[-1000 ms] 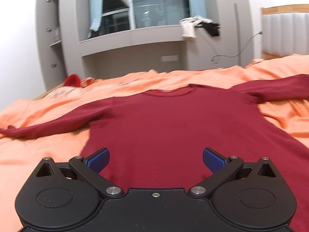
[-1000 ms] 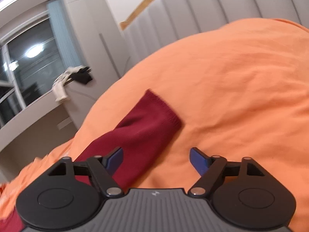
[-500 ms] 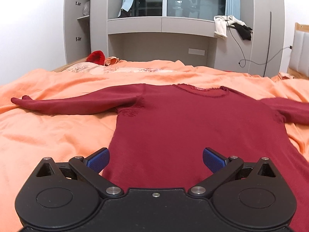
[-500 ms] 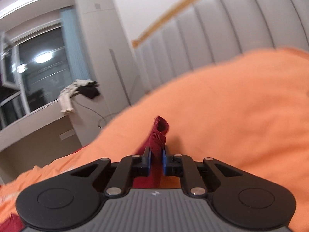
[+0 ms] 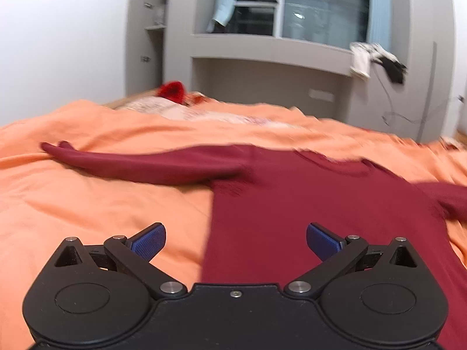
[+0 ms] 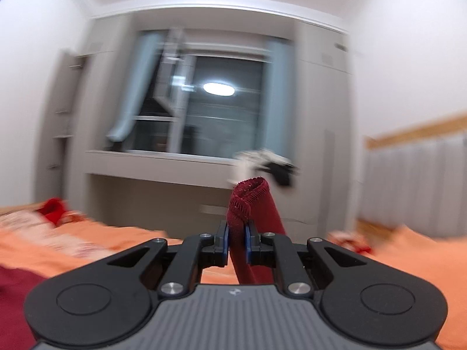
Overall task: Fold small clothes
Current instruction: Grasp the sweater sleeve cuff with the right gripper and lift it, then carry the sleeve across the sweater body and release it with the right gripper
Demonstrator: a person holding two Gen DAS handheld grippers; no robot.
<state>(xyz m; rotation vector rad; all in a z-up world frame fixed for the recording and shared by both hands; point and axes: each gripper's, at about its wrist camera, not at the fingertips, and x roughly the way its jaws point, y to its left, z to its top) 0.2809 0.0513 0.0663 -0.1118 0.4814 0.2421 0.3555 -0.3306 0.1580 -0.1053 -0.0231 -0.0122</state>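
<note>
Left tool [image 5: 235, 240] agape, right tool [image 6: 237, 240] clamped

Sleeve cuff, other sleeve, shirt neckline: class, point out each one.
sleeve cuff [image 6: 249, 192], right wrist view, stitched open end.
other sleeve [image 5: 140, 162], left wrist view, mid-length on the bedsheet.
shirt neckline [image 5: 335, 160], left wrist view, collar edge.

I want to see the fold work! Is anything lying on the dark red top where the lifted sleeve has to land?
Nothing visible. The right gripper pinches the dark red knit sleeve cuff. The dark red long-sleeved top lies bare on the orange bed sheet; the open left gripper hovers near its side edge.
</note>
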